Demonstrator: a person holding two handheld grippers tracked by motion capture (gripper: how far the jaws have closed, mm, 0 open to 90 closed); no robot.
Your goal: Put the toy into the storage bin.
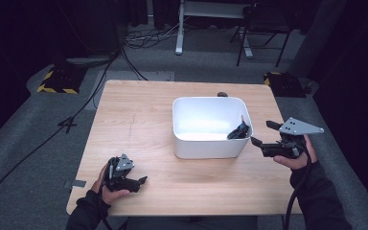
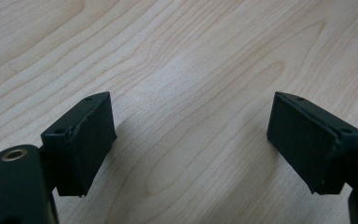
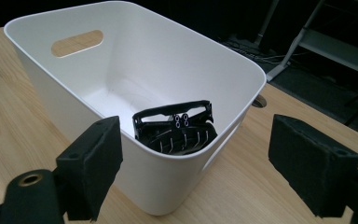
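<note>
A white plastic bin (image 1: 211, 149) with handle cut-outs stands on the wooden table (image 1: 139, 120), right of centre. Inside it, against the right-hand wall, lies a black plastic part (image 1: 239, 131) with ribs and small tubes, clearer as the black part (image 3: 177, 128) in the right gripper view. My right gripper (image 1: 262, 134) hovers just right of the bin (image 3: 135, 60), open, its jaws empty and wide apart. My left gripper (image 1: 141, 181) rests near the table's front left, open, and my left gripper (image 2: 191, 140) has bare wood between its pads.
A small dark object (image 1: 222, 94) sits at the table's far edge behind the bin. Cables (image 1: 100, 72) run over the grey floor at left; a desk frame (image 1: 179, 28) and a chair (image 1: 263, 28) stand beyond the table.
</note>
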